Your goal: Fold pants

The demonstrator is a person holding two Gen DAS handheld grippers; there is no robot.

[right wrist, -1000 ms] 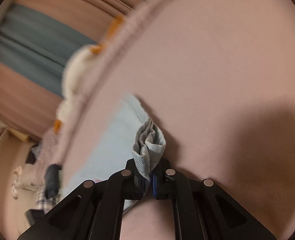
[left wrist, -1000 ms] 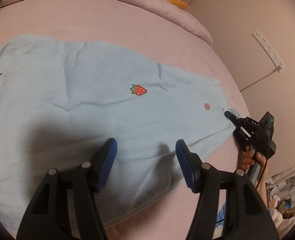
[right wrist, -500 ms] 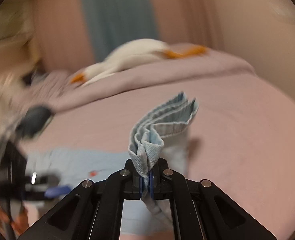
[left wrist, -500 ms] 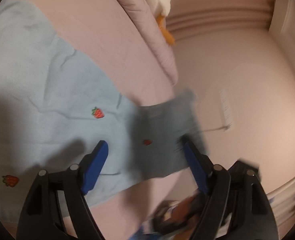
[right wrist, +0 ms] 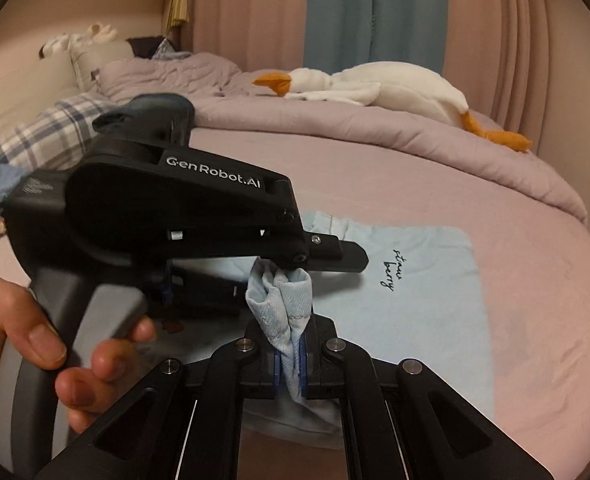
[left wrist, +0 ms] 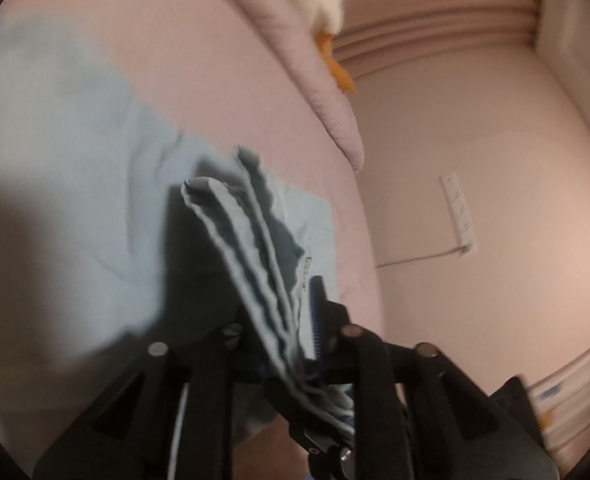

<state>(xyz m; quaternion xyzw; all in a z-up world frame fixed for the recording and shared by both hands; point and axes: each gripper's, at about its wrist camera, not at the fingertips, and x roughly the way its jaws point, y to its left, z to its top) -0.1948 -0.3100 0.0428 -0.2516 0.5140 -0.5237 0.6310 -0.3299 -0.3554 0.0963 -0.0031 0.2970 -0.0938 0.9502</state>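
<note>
While the right tongs (right wrist: 290, 364) pinch a bunched hem of the single pair of pale blue pants (right wrist: 415, 280), the left tongs (right wrist: 295, 264), gripped by a hand (right wrist: 35, 344), are closing on that same bunch just above, cloth between the pads. This looks like the fold of the leg ends toward the waist, with the pants otherwise flat on the bed (right wrist: 535, 320). Next, both tongs would need to carry the hem across together and lay it edge to edge. Farther back lie one lilac quilt (right wrist: 335, 128) and one plush goose (right wrist: 375, 84).
</note>
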